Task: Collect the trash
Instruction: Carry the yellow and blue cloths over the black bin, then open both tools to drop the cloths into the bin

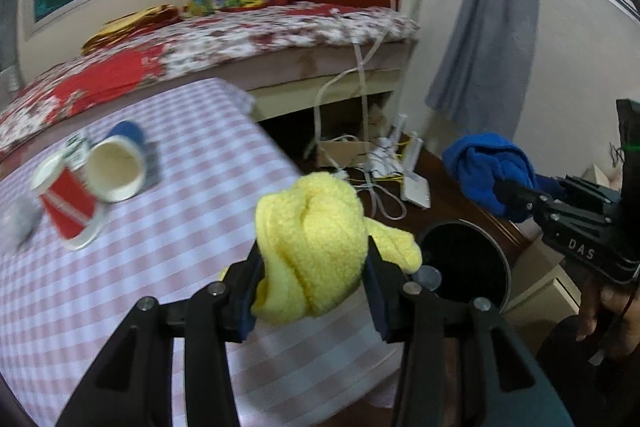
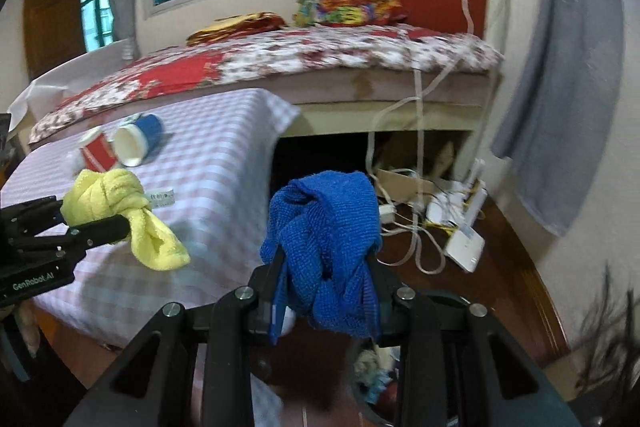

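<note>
Beside table | left gripper "GenRobot.AI" grasping yellow cloth | right gripper "DAS" grasping blue cloth

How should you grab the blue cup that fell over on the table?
Probably by its rim. The blue cup lies on its side on the checked table, its open mouth facing the cameras and tight against the red cup. One finger could slip inside the mouth and one over the top wall, coming from the near side. Both grippers are full now.
</note>
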Demonstrator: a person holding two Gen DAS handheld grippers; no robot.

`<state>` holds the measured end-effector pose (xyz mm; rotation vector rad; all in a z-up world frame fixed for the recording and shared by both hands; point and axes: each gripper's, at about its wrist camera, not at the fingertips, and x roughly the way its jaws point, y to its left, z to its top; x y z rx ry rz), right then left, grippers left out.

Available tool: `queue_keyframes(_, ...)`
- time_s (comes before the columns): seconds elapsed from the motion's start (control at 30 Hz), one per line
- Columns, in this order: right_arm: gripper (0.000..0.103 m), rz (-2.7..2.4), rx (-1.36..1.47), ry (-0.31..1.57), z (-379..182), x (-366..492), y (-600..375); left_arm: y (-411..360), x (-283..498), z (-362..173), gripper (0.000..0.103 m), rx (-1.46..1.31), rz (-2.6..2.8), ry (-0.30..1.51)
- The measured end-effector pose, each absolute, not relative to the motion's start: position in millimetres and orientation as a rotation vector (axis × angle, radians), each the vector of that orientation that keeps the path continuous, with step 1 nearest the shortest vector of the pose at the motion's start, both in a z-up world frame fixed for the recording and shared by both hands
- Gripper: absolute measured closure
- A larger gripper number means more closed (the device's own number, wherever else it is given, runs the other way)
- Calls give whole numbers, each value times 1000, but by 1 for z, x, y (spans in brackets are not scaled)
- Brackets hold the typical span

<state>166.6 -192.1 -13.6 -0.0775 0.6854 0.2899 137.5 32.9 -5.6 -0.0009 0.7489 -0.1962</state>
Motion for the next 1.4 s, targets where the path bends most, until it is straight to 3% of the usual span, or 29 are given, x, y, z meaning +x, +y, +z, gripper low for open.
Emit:
queue_keyframes(0.4,69,152,-39,748,-43,153,-278,-53,150,-20,57,65,-388,783)
queue_keyframes(1.1,69,161,-112,953,-132,159,-339,-158,166,-101,56,168,-627,929)
queue_keyframes(1.3,67,193,-133,1036,-164,182,-340,-171,181,-130,51,183,-631,1011)
queue_keyframes(1.33,64,199,-142,1053,-170,185,-339,-173,183,-134,45,182,-628,1017)
queue_keyframes(1.37,60,192,-166,1079,-179,189,-337,-173,184,-138,31,179,-622,1022)
queue_keyframes(1.4,44,175,-190,1098,-186,192,-337,-172,185,-141,24,178,-611,1029)
